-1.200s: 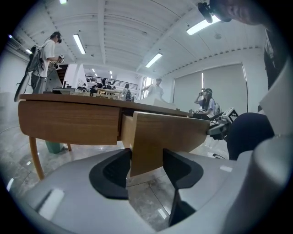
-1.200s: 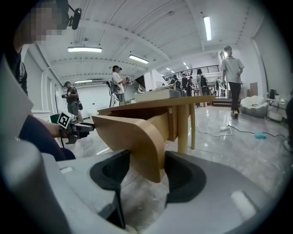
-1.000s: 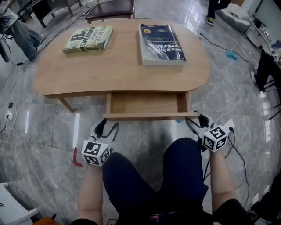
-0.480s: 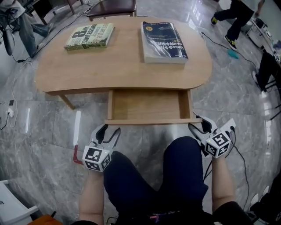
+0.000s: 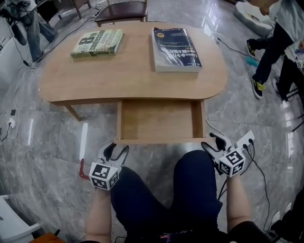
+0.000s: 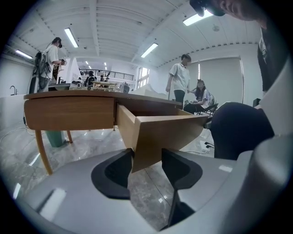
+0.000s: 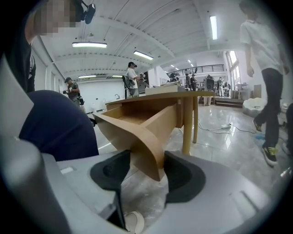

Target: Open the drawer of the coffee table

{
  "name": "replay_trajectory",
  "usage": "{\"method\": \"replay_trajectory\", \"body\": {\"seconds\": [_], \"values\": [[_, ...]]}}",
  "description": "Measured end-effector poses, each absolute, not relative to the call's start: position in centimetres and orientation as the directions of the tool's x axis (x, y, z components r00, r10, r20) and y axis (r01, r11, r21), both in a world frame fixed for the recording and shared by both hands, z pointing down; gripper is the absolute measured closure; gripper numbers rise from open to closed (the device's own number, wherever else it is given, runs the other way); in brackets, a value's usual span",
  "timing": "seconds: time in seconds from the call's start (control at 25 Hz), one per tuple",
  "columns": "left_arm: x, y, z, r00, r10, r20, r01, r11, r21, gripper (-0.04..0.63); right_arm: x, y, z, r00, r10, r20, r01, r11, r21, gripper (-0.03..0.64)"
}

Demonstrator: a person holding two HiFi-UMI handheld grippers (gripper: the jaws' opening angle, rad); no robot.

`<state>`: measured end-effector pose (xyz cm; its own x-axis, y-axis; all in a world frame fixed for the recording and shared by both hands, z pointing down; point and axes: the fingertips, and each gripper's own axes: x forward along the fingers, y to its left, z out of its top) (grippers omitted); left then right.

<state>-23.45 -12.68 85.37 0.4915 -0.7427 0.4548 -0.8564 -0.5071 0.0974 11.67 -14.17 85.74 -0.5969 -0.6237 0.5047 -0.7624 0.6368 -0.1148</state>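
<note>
The wooden coffee table has its drawer pulled far out toward me, and the inside is bare. My left gripper sits at the left end of the drawer front. In the left gripper view that front's lower corner lies between the pads. The jaws have just been closing and are shut on it. My right gripper holds the right end. In the right gripper view the wooden corner is pinched between its pads.
A green book and a dark blue book lie on the tabletop. A chair stands behind the table. My knees are just below the drawer. Another person's legs stand at the right, and cables run over the marble floor.
The drawer has slid further out toward me, and both grippers have moved back with its front. A person has walked in at the right.
</note>
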Motion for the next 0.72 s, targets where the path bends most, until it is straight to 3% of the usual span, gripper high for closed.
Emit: {"method": "replay_trajectory", "body": {"seconds": [0.48, 0.72], "values": [[-24.3, -11.7, 84.5, 0.495, -0.756, 0.429, -0.855, -0.511, 0.086, 0.433, 11.8, -13.6, 84.5, -0.618, -0.630, 0.470, -0.755, 0.642, -0.131, 0.383], [-26.8, -10.5, 82.4, 0.420, -0.827, 0.374, -0.902, -0.427, 0.069, 0.481, 11.8, -13.3, 78.6, -0.629, -0.685, 0.368, -0.761, 0.638, -0.114, 0.393]]}}
